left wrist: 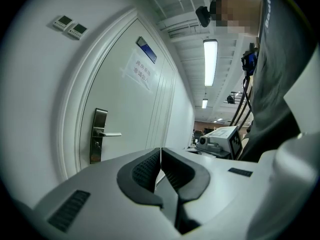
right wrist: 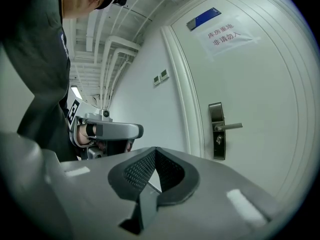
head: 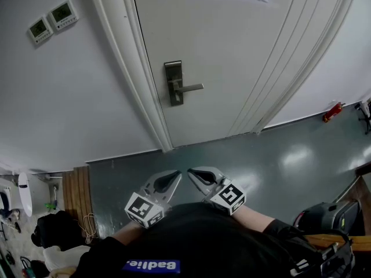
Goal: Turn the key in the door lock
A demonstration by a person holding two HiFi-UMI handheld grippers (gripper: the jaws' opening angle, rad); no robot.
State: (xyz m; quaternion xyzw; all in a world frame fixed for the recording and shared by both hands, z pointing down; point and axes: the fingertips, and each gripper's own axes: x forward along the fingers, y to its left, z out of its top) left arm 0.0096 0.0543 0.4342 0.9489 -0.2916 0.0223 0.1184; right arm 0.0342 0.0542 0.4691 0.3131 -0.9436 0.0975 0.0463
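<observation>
Door [head: 232, 68], white and closed, fills the upper head view above a grey-green floor [head: 261, 161], with a person [head: 203, 242] in a dark top standing well back from it. The left hand-held gripper [head: 175, 175] and right hand-held gripper [head: 192, 173] are held side by side close to the person's chest, tips near each other and pointing toward the door, both well apart from it. Each gripper's own view shows its dark ribbed pads [left wrist: 145, 169] meeting at the tips, jaws together with nothing between them. The door lock [head: 173, 83], a tall metal plate, sits at the door's left edge, its lever handle [head: 190, 88] pointing right. Below the lever, in the right gripper view, a small piece [right wrist: 218, 140] shows on the plate; whether it is the key cannot be told. Neither gripper touches the lock.
</observation>
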